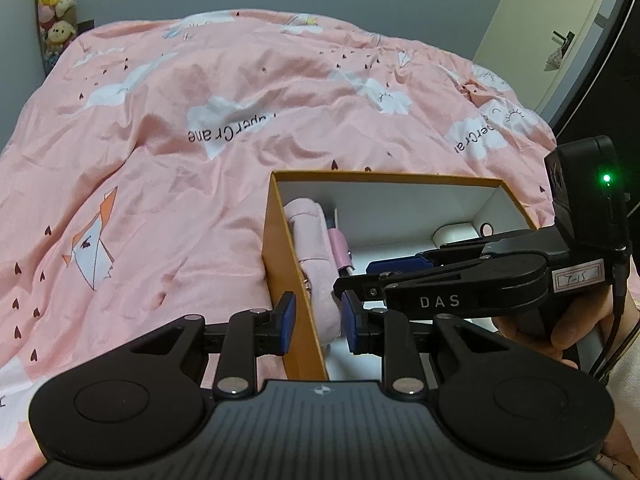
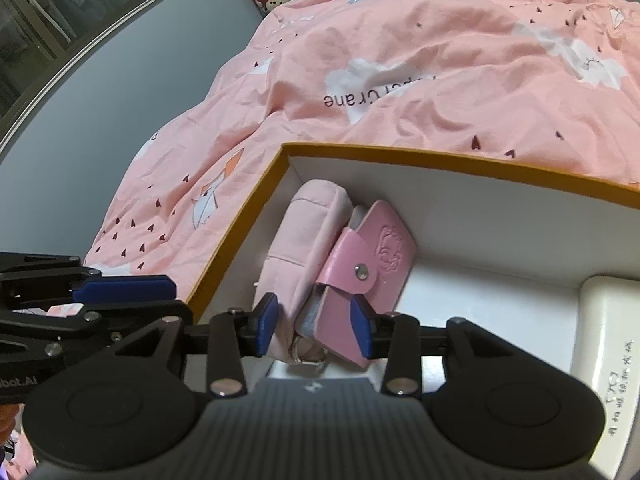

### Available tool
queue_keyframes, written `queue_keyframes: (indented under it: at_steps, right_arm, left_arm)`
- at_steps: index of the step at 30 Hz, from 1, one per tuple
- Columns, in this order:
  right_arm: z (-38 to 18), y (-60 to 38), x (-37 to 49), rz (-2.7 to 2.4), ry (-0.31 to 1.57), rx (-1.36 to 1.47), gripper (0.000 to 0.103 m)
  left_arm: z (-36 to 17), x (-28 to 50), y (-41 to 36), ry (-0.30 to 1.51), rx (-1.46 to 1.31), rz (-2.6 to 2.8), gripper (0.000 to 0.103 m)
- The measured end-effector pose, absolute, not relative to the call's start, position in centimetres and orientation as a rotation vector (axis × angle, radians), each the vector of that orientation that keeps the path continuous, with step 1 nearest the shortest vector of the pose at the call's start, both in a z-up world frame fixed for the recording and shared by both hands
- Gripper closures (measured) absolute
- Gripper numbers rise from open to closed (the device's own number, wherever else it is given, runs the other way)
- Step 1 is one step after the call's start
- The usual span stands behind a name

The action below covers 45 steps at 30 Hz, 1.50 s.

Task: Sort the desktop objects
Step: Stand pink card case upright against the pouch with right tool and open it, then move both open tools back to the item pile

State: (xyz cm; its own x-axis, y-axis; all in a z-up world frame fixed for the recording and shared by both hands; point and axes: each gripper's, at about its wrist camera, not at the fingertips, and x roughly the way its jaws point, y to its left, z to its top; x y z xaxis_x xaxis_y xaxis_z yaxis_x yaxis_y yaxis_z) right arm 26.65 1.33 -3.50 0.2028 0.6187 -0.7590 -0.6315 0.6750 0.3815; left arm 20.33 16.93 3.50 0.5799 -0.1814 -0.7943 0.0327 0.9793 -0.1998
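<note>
An orange box (image 1: 384,177) (image 2: 440,156) with a white inside lies on the bed. Along its left wall rests a pale pink fabric pouch (image 1: 316,240) (image 2: 304,232), and a pink leather snap case (image 2: 372,256) (image 1: 340,250) leans against it. My right gripper (image 2: 314,330) (image 1: 360,276) reaches down into the box. It is open, with the lower end of the leather case between its blue pads. My left gripper (image 1: 319,322) (image 2: 180,298) straddles the box's left wall. One pad is outside, one inside by the pouch, and a gap shows.
A white rounded device (image 2: 604,340) (image 1: 456,236) lies in the box's right part. A pink duvet (image 1: 200,128) with cloud prints surrounds the box. Plush toys (image 1: 56,0) hang at the far left, a door (image 1: 552,40) stands at the far right. A hand (image 1: 560,332) holds the right gripper.
</note>
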Motion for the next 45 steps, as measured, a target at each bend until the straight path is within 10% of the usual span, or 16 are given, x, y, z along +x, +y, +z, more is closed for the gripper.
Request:
queue_keyframes:
  at_steps: [21,45]
  right_arm:
    - [3.6,-10.7,17.4,0.829,0.694,-0.010,0.065]
    - [-5.8,-18.8,8.1,0.690,1.106,-0.189,0.071]
  left_arm:
    - [7.2,12.0,11.3,0.820,-0.119,-0.236,0.075]
    - [-1.8,4.4,4.9,1.155,0.079,-0.332,0.049]
